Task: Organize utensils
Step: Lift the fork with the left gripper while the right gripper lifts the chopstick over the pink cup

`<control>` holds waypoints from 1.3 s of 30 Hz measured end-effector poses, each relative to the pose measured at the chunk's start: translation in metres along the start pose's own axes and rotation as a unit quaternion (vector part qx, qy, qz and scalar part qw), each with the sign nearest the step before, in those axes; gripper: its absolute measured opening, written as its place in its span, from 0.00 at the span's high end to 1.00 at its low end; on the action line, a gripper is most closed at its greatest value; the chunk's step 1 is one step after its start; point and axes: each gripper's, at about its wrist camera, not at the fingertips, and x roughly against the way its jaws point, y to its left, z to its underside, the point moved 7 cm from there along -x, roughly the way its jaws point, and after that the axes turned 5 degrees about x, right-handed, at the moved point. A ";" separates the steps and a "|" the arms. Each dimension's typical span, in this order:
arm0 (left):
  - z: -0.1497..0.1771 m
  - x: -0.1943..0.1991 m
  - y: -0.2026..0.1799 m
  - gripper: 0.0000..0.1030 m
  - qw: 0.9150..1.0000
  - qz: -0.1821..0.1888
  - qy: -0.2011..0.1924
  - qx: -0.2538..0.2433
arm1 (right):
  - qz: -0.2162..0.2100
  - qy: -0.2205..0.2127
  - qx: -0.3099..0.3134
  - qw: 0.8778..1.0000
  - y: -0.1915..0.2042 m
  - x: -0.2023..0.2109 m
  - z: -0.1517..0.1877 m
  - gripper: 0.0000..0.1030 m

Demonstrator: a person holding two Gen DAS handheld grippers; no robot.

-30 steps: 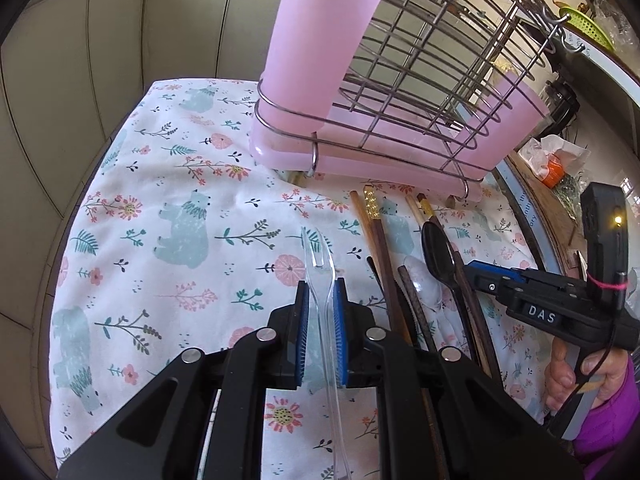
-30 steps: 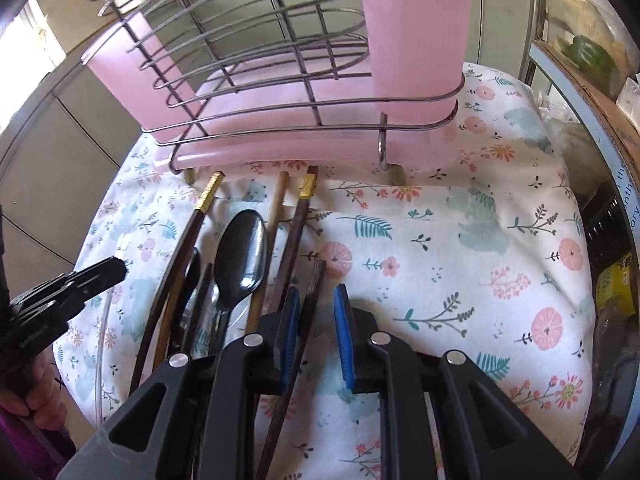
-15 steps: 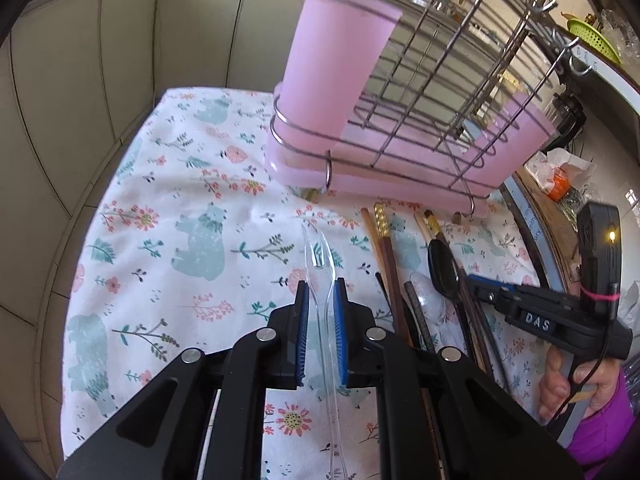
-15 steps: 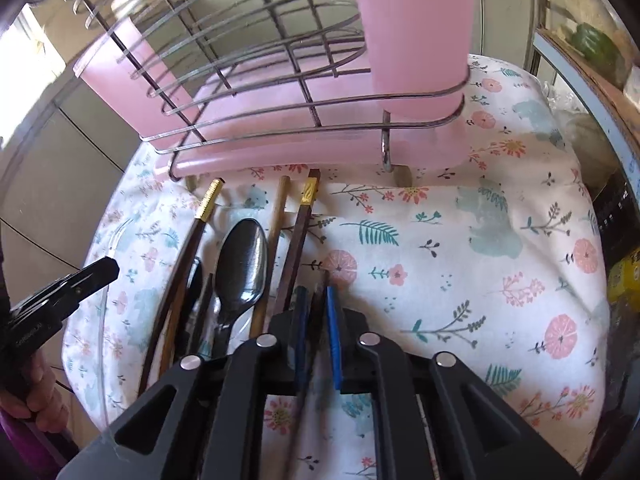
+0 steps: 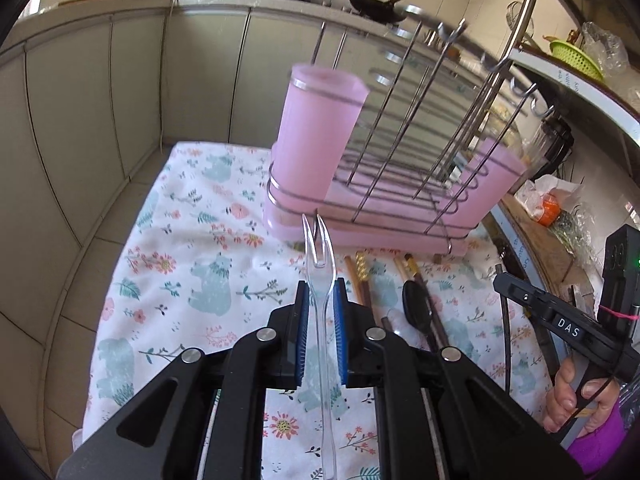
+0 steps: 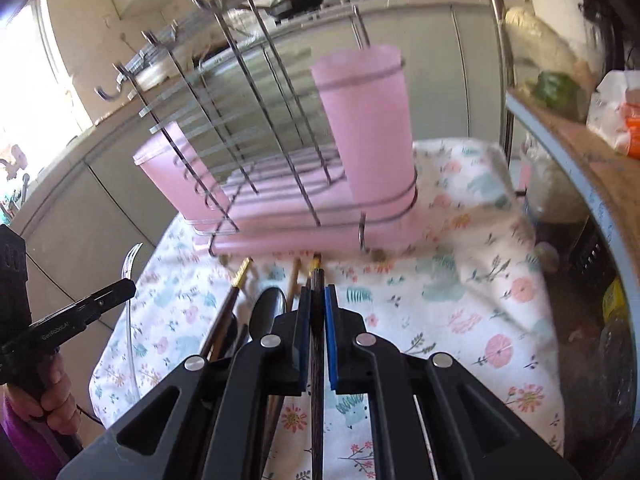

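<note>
Left gripper (image 5: 320, 332) pinched on a clear plastic fork (image 5: 318, 264), prongs pointing up toward the middle of the frame. The blue pads press its thin stem from both sides; the handle runs down out of the bottom edge.

Right gripper (image 6: 316, 332) clamped narrow on a dark chopstick (image 6: 317, 360), which runs straight up the centre of the right wrist view, its tip just above the pads.

Both pieces look clear of the flowered cloth (image 5: 192, 248). Left lying on the cloth, lower centre-right of the left wrist view: a black spoon (image 5: 416, 312) and more chopsticks (image 5: 362, 280), side by side, just in front of the wire rack (image 5: 400, 184).

The rack sits mid-frame on a pink drip tray, with one tall pink cup (image 5: 320, 132) at its left end in the left wrist view and another pink cup (image 5: 492, 176) at the right end.

Step in hand, as I read it: carrying after pickup — one utensil per hand, headed for the cups.

Next move calls for tipping each piece upright, centring it over a cup mouth, then lowering before letting go. Which cup takes which piece I cannot tell. Watch-outs: the rack's upright wires stand close to both cups, and the fork stem looks slippery and liable to swivel between the pads.
</note>
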 end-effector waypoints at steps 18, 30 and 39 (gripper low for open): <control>-0.048 0.056 -0.012 0.89 0.995 -0.001 -0.099 -0.021 | 0.040 -0.124 0.041 0.991 -0.002 0.072 -0.064 0.94; -0.095 0.085 -0.017 0.98 0.988 0.016 -0.155 -0.017 | 0.047 -0.203 0.050 0.977 -0.003 0.120 -0.124 0.94; -0.100 0.082 -0.006 0.99 0.990 0.040 -0.137 0.005 | 0.033 -0.203 0.053 0.977 0.006 0.113 -0.128 0.94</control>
